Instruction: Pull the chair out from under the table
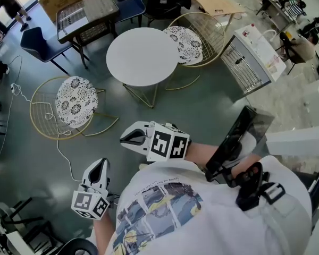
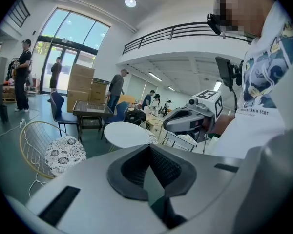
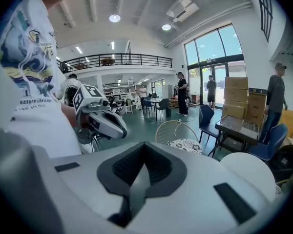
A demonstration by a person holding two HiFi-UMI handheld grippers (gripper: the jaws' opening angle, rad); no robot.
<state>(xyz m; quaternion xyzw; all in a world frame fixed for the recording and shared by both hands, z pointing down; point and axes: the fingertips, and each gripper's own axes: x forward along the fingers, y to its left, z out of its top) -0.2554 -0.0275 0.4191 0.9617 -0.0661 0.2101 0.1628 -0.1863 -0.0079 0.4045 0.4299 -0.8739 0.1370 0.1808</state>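
A round white table [image 1: 142, 56] stands on the grey floor. One gold wire chair with a patterned cushion [image 1: 74, 102] stands apart from it to the left, turned away. A second such chair [image 1: 187, 42] sits close against the table's far right side. My left gripper [image 1: 100, 167] hangs low near my body, shut and holding nothing. My right gripper [image 1: 125, 138] points left in front of me, also shut on nothing. In the left gripper view, past the gripper [image 2: 150, 182], I see the chair [image 2: 63, 152], the table [image 2: 128, 133] and the right gripper [image 2: 190, 118]. The right gripper view, past the gripper [image 3: 136, 182], shows the chair [image 3: 184, 143].
A white cable [image 1: 64, 155] trails across the floor by the left chair. A dark square table [image 1: 87, 12] with blue chairs stands behind. A white wire-fronted unit [image 1: 252, 54] sits at the right. Cardboard boxes [image 2: 80, 87] and several people stand farther off.
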